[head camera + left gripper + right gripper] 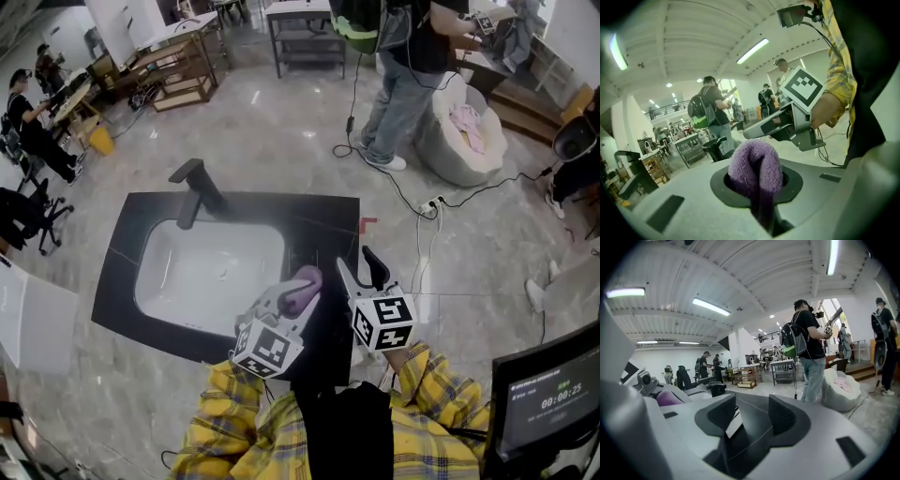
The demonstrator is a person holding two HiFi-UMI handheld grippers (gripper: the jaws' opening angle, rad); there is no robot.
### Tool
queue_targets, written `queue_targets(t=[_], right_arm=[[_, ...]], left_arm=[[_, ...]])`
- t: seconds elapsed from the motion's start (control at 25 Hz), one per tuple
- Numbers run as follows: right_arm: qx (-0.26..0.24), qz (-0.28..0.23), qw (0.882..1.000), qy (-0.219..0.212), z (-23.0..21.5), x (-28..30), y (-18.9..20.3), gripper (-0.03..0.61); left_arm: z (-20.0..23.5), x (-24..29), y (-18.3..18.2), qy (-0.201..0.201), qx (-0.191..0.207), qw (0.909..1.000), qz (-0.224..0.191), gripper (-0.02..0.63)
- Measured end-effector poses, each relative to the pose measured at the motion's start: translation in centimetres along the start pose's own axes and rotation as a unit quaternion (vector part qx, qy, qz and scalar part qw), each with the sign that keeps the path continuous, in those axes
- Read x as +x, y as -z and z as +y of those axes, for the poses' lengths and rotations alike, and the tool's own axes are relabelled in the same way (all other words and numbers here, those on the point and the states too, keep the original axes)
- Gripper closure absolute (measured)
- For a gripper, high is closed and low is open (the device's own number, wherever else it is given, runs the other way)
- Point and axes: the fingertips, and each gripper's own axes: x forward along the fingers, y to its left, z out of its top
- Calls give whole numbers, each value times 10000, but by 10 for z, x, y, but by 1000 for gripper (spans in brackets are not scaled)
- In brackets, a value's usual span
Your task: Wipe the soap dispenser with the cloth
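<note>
Cloth gripped on the left, soap dispenser standing just ahead on the counter

A black countertop (pixel 319 220) holds a white sink (pixel 183 286) with a black faucet (pixel 197 186) at its far left. A cable (pixel 412 202) trails over the floor beyond, near a standing person (pixel 403 80). The soap dispenser (pixel 714 149), squat and black, stands on the counter past both tools, and the tip of the right gripper (pixel 358 272) reaches in just to its right. The left gripper (pixel 292 294) is clenched on a folded purple cloth (pixel 307 280) that bulges above its jaws. The right one is spread apart with only counter and a white tag (pixel 733 423) between. Both are held side by side over the counter's near right corner, pointing away from the body, on forearms in yellow plaid sleeves (pixel 441 394)
</note>
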Motion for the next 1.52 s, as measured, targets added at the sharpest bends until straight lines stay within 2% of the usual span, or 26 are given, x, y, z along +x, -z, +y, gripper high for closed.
queue_targets(t=[0.28,0.56,1.0,1.24,1.52], right_arm=[[44,94,9999,-91,-3,0,3,371],[77,144,9997,-191,0,4,8,371],[75,235,9995,-221,1,3,14,371],[91,266,9991,-305,3,2,16,371],[46,227,9980,-595,15,3,15,371]], left_arm=[[-5,9,11,532,-226,9982,137,571],[-10,14,20,1103,-420,9926,295,571],[-17,19,35,1901,-667,9769,714,571],[-16,22,41,2118,-1009,9678,914,571],[-16,29,49,2160,-1188,9593,1376,571]])
